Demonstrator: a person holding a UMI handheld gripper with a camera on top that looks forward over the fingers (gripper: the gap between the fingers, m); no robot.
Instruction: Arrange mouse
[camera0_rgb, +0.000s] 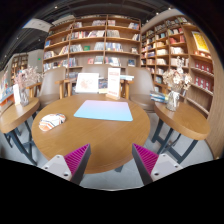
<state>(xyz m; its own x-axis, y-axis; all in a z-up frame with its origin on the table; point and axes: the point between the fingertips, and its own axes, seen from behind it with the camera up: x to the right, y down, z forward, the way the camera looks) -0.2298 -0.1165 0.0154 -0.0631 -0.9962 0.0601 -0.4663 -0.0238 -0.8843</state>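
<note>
Gripper (111, 160) fingers are spread wide apart, nothing between them, with magenta pads (76, 156) on the inner faces. You hold it back from a round wooden table (90, 138). Light blue mat (103, 110) lies on the table at 12 o'clock beyond the fingers. Mouse (52, 122) (pale, small, detail unclear) sits at 10 o'clock near the table's edge, well apart from the mat. Bookshelves (95, 45) line the far wall.

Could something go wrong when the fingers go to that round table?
Maybe. The gripper is open, holding nothing, and far from the round table. Reaching for the pale mouse-like thing near the table's edge could nudge it off. I can't be sure it is the mouse. The fingers could also rumple the blue mat in the middle.
</note>
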